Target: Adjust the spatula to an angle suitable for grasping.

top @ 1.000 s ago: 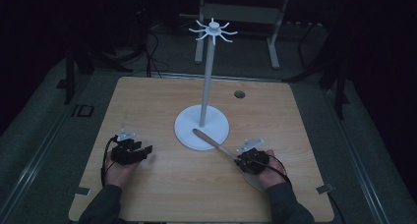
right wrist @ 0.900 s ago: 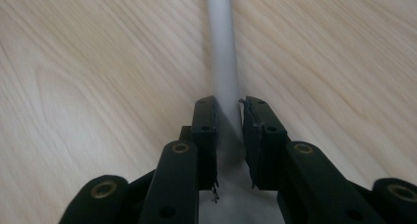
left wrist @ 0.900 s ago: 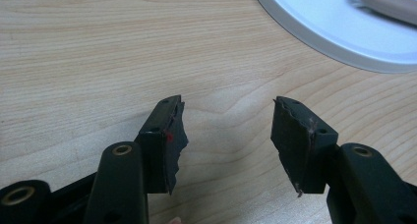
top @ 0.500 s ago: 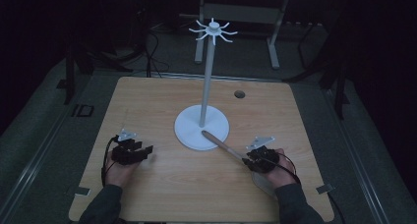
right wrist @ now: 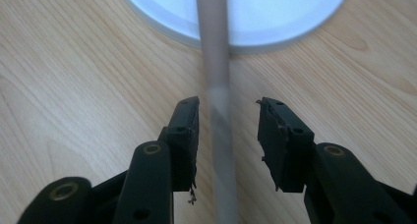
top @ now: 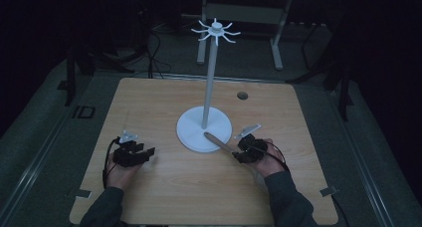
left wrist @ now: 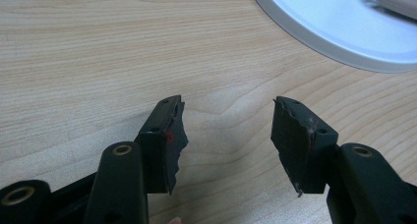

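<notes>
**A:** Two claws low near the front edge of the bench [top: 149, 97]. Anything different from a second back?

**B:** Only on the right. Right gripper [right wrist: 226, 126] shifted a little toward the far edge, closer to the white stand base [top: 191, 132]. Wooden stick [top: 219, 142] nudged along with it, with the tip still resting on the base, on the side facing the right front corner.

**A:** Clenched on it?

**B:** No, released. Jaws spread, with a gap either side of the stick running between them, blurred in the right gripper view. Straddling, not pinching.

**A:** And the left gripper [left wrist: 226, 130]?

**B:** Parked toward the left front corner as before, spread wide, with nothing between the jaws but bare wood.

**A:** Meaning for the job?

**B:** Probably a grasp being lined up. Hole in the stick's tip, hooks [top: 215, 30] atop the pole [top: 211, 77], so likely a hanging job, barely begun. Needs a squeeze before any lift
</notes>
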### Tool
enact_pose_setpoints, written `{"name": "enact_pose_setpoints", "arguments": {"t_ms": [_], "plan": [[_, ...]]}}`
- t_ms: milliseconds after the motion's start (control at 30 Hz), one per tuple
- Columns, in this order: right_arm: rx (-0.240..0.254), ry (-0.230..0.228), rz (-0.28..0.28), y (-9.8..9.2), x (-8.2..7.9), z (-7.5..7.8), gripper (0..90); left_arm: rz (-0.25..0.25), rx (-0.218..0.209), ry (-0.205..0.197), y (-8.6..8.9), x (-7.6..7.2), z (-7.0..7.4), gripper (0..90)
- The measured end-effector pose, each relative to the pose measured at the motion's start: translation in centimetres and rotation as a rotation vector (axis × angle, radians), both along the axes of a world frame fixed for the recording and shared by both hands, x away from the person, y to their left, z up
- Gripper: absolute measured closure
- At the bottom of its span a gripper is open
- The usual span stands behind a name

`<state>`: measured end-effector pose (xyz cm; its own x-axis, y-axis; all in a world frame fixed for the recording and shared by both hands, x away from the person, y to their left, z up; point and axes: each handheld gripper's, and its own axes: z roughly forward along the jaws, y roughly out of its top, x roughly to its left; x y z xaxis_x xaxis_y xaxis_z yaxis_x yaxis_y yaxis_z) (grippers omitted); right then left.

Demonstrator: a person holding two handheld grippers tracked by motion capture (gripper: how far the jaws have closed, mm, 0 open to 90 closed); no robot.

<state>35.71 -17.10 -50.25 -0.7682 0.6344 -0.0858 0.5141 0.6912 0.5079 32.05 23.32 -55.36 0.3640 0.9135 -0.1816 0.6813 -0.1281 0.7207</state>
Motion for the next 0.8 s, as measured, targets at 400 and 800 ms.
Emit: {"name": "enact_pose_setpoints", "arguments": {"t_ms": [400, 800], "plan": [[-0.080, 0.061, 0.025, 2.2, 1.9, -1.3, 66.3, 0.000, -0.004, -0.001, 0.0, 0.0, 0.0, 46.2], [-0.105, 0.104, 0.039, 3.0, 3.0, -2.5, 71.2, -0.001, -0.003, -0.001, 0.0, 0.0, 0.0, 46.2]]}}
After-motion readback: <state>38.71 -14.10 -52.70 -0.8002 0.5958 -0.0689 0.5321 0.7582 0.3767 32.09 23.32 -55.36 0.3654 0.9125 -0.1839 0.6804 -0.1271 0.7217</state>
